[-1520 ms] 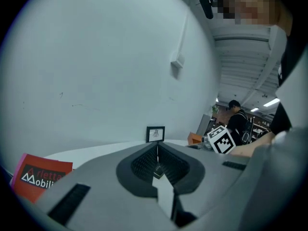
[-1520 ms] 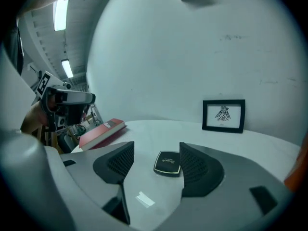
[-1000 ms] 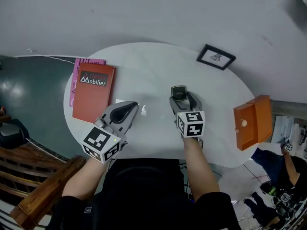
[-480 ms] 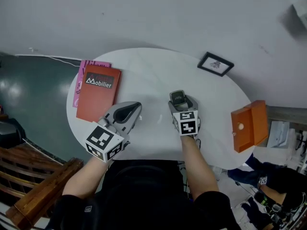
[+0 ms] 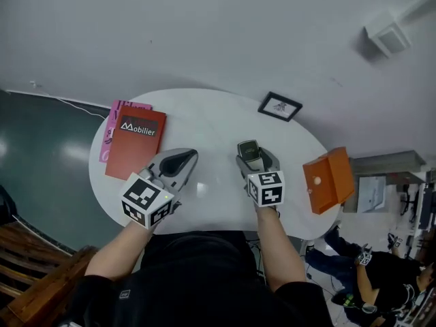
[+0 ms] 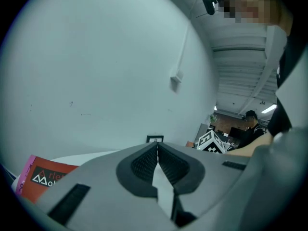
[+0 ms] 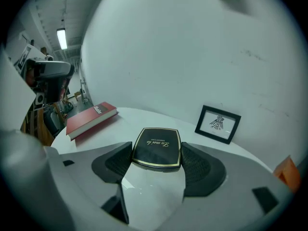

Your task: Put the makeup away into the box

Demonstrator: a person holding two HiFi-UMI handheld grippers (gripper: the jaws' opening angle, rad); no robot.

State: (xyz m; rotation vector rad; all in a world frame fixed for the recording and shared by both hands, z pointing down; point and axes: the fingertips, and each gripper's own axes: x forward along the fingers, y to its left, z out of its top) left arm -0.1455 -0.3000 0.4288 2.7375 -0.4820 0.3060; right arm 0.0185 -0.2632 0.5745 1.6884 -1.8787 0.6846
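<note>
A black makeup compact (image 7: pixel 157 147) with a gold rim and gold lettering sits flat between the pads of my right gripper (image 7: pixel 156 154), which is shut on it. From the head view the compact (image 5: pixel 251 152) and right gripper (image 5: pixel 249 146) hang over the middle of the white oval table (image 5: pixel 211 118). The orange box (image 5: pixel 328 180) stands at the table's right edge, well to the right of the compact; it shows as an orange corner (image 7: pixel 290 171) in the right gripper view. My left gripper (image 5: pixel 185 158) is shut with nothing in it, its jaws (image 6: pixel 157 150) meeting at the tips.
A red book (image 5: pixel 135 142) lies on a pink one at the table's left side. A small black picture frame (image 5: pixel 279 105) stands at the back right, against a pale wall. People and furniture are on the floor at lower right.
The head view has tilted, so the table sits lower and more wall shows. Both grippers keep about the same places over the table. The right one still holds the compact.
</note>
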